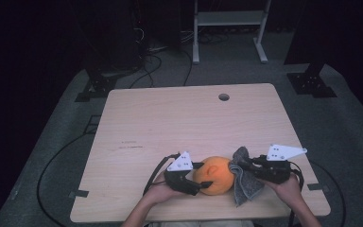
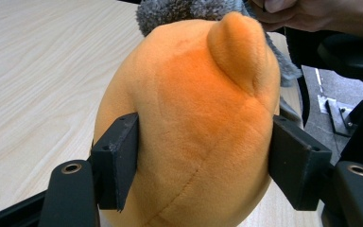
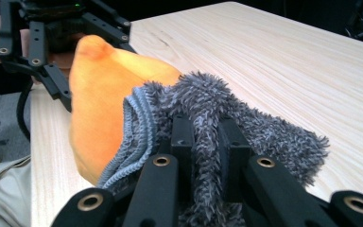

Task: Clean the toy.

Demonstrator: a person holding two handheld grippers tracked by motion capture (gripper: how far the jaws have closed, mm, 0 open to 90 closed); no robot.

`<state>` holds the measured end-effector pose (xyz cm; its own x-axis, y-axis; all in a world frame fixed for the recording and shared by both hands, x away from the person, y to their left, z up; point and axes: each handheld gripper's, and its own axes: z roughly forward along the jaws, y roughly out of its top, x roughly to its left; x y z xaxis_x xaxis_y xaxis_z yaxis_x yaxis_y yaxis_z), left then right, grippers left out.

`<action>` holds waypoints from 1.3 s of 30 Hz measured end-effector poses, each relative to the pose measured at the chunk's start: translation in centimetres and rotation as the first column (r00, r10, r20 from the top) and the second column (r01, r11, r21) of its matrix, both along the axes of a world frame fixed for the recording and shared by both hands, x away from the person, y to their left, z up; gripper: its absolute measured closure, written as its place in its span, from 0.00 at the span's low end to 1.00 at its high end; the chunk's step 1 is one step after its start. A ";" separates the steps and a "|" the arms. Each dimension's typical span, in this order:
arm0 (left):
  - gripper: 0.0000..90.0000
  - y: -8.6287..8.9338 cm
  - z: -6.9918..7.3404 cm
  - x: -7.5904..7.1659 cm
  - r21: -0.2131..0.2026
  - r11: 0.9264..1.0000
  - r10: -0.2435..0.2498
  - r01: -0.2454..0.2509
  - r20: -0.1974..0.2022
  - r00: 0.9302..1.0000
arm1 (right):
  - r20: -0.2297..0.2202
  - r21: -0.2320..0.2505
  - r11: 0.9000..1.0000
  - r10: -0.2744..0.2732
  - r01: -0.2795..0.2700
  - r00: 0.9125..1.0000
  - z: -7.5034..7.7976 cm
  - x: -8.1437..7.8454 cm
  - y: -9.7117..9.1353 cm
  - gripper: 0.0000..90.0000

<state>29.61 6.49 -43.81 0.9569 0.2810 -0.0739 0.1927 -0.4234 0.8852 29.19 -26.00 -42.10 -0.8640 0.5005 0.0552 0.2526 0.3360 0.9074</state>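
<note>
Orange plush toy held at the near edge of the table, grey cloth pressed to its right side.

The orange plush toy sits near the middle of the table's near edge, between the two grippers. Its long axis runs roughly left to right in the high view, with its small rounded ear pointing up and away from the left gripper. In the left gripper view, that gripper's jaws press on both flanks of the toy — a firm grip that dents the plush. The right gripper has its jaws closed tight on a fold of the fluffy grey cloth, which touches the toy's right side and hangs down onto the table — its stitched hem lies against the orange fabric.
</note>
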 end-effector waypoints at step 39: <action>0.35 1.1 -0.4 0.9 -0.021 1.000 0.005 -0.006 -0.056 0.998 | -0.005 0.032 0.999 0.040 -0.040 0.999 1.1 0.7 0.6 0.88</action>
<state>30.54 7.59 -44.24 0.9495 0.2840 -0.1333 0.2445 -0.4035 0.8817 29.90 -25.40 -41.02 -0.8830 0.4633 0.0759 0.2448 0.3165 0.9164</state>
